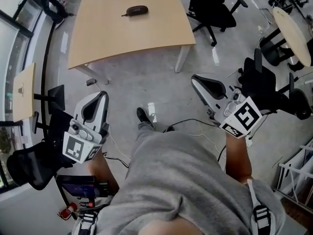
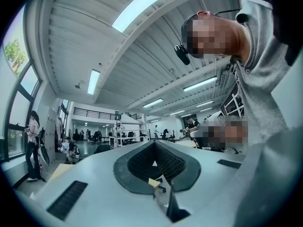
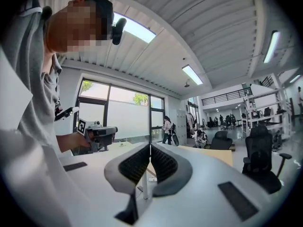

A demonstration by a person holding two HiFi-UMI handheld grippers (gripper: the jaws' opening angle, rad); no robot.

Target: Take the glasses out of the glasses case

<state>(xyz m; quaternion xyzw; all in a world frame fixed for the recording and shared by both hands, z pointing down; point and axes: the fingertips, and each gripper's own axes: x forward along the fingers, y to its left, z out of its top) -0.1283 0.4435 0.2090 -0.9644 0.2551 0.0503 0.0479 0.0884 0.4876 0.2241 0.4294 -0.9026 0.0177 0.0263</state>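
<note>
Your left gripper (image 1: 101, 98) sits left of your torso (image 1: 186, 180), your right gripper (image 1: 198, 81) right of it, both ahead of it, roughly level. Both jaw pairs closed, empty. Forearms (image 1: 238, 156) bare.

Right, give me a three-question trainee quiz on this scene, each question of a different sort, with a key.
1. True or false: the dark oval glasses case lies on the light wooden table.
2. The left gripper and right gripper are: A) gripping the case; B) resting on the table; C) held off the table, at the person's sides.
3. Fill in: both grippers' jaws are ____, with nothing between them.
Key: 1 true; 2 C; 3 shut.
</note>
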